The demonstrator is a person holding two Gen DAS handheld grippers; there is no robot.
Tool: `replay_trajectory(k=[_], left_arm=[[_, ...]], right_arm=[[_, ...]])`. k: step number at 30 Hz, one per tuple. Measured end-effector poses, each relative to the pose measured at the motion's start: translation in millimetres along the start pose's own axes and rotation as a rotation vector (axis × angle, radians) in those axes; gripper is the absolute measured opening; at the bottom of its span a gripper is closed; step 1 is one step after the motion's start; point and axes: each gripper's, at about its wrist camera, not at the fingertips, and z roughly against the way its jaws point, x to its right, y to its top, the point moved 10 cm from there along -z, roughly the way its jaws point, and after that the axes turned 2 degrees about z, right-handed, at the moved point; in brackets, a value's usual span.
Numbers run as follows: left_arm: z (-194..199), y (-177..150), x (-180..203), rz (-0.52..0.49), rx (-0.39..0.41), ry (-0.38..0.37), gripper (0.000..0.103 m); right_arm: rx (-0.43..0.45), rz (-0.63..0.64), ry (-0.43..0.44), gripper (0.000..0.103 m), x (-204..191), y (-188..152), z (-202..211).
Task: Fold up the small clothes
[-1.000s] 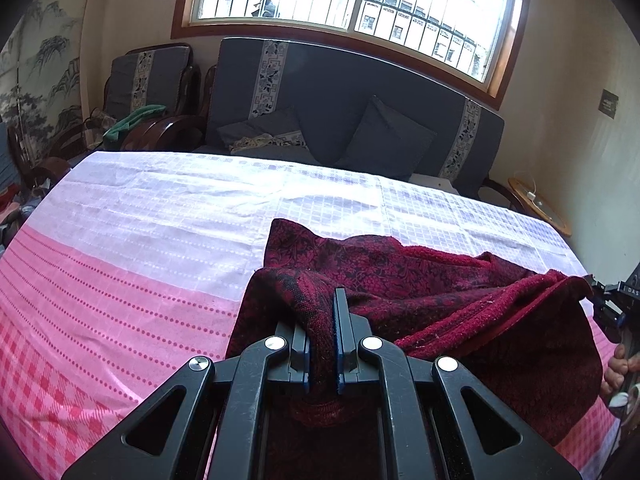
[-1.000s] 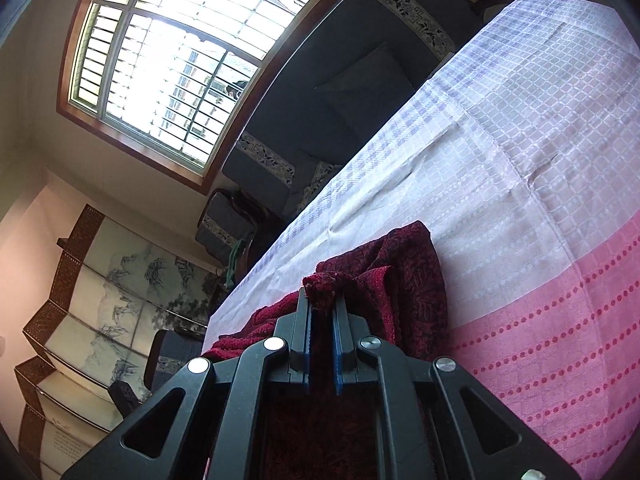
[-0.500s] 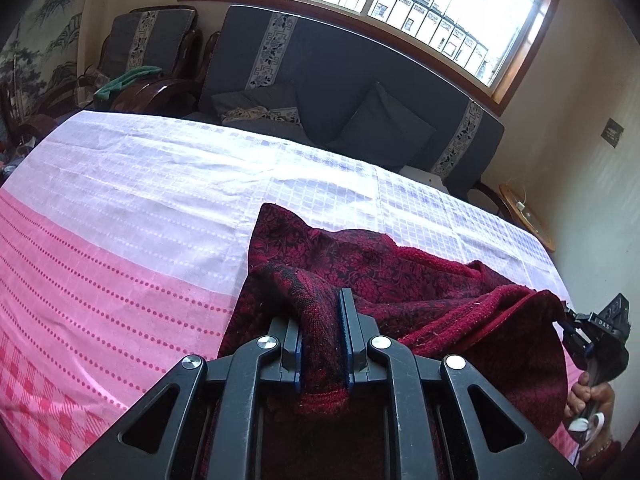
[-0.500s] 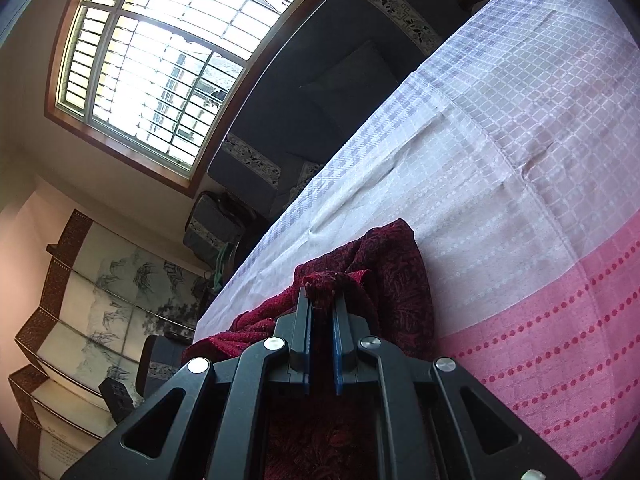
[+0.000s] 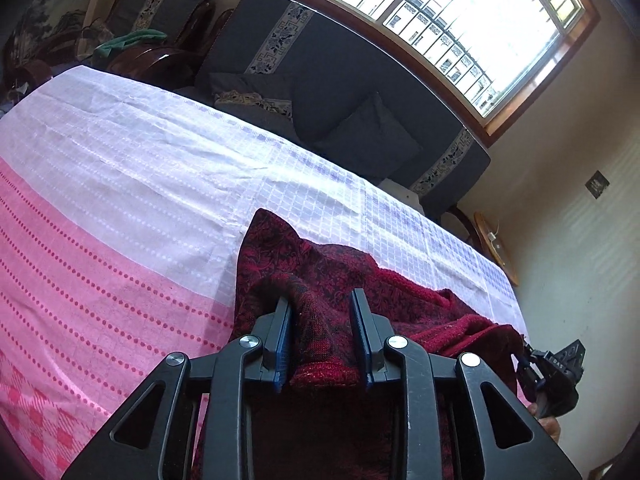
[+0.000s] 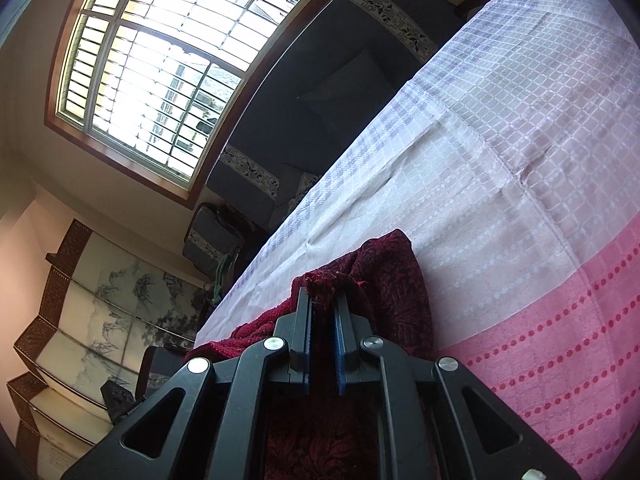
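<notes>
A dark red patterned garment (image 5: pixel 328 268) lies bunched on a pink and white cloth-covered table (image 5: pixel 120 184). My left gripper (image 5: pixel 322 304) has its jaws apart, with a fold of the garment loose between them. My right gripper (image 6: pixel 322 300) is shut on another edge of the garment (image 6: pixel 396 280), which hangs over its fingers. The right gripper also shows at the right edge of the left wrist view (image 5: pixel 556 372), at the garment's far end.
A dark sofa with cushions (image 5: pixel 360 112) runs behind the table under a barred window (image 5: pixel 460 16). An armchair (image 5: pixel 160 8) stands at the left. A painted folding screen (image 6: pixel 88 312) and a small round side table (image 5: pixel 494 244) flank the table.
My left gripper's jaws have opened and loosened their hold on the garment's fold. The right gripper stays shut on its edge. Both views have tilted and the garment has shifted a little.
</notes>
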Motion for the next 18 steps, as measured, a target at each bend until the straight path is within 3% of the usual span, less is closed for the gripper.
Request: replay_trajectory(k=[2,3,6,10,13,18], left_arm=[[9,9,-1,0.013,0.046,-0.018,0.075],[15,14,-2,0.024,0.078,-0.023,0.08],[25,26,-4,0.041,0.125,-0.038,0.082],[29,28,-8,-0.001,0.138,0.02,0.082],[31,19,-4,-0.066,0.135,0.05,0.082],[24,-6,6,-0.191,0.128,0.1,0.082]], right_arm=[[0.006,-0.008,0.002,0.012,1,0,-1],[0.011,-0.013,0.0,0.012,1,1,-1],[0.027,-0.021,-0.003,0.015,3,3,0],[0.091,-0.052,0.037,0.032,3,11,15],[0.139,-0.05,0.071,0.033,-1,18,35],[0.103,0.034,0.112,0.033,-18,6,54]])
